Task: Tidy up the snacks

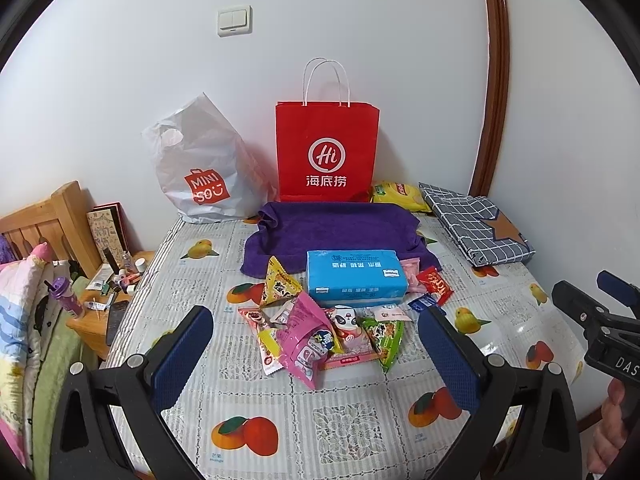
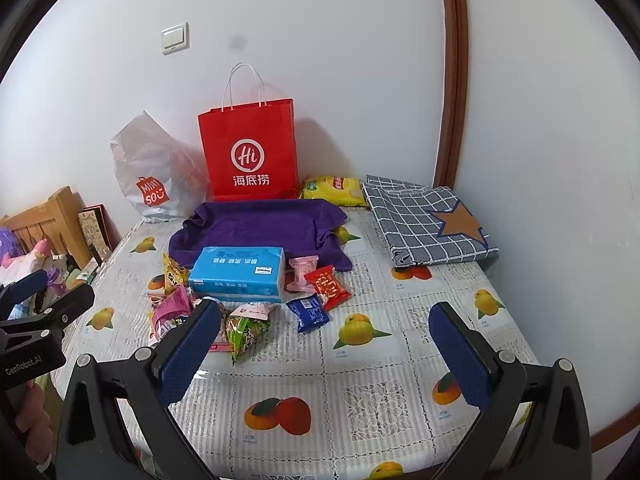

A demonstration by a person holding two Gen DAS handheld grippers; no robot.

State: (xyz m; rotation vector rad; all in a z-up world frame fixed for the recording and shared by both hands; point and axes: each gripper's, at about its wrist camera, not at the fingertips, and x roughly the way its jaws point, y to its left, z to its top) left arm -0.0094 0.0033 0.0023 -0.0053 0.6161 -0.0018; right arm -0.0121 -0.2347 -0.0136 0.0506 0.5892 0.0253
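Both claws hang above the near end of the table point(image 1: 360, 440), and neither has anything in it. The left gripper point(image 1: 316, 344) is spread wide, released, with the snack heap lying straight ahead between its blue pads point(image 1: 184, 356); that looks like a deliberate line-up, the wide gap ready to drop over a packet. Nearest its tips is the pink packet point(image 1: 302, 344), with a green packet point(image 1: 384, 336) just to its right and a yellow triangular packet point(image 1: 278, 286) farther out to the left. Beyond them sits the blue tissue pack point(image 1: 356, 276), and past that the purple towel point(image 1: 336, 232), which seems to be draped over a shallow tray, probably the place meant to receive the snacks. The right gripper point(image 2: 326, 348) is equally open and empty, held a little to the right of the heap, so the dark blue packet point(image 2: 312, 314) and the red packet point(image 2: 329, 286) lie ahead and slightly left of its centre, the pink candy point(image 2: 303, 274) just behind them. At the far edge, against the wall, the red paper bag point(image 2: 250, 152) stands upright with its mouth open, a white plastic bag point(image 2: 154, 176) slumped to its left and a yellow chip bag point(image 2: 334, 190) to its right. My guess is nothing has been sorted yet, since every small packet lies loose on the cloth.
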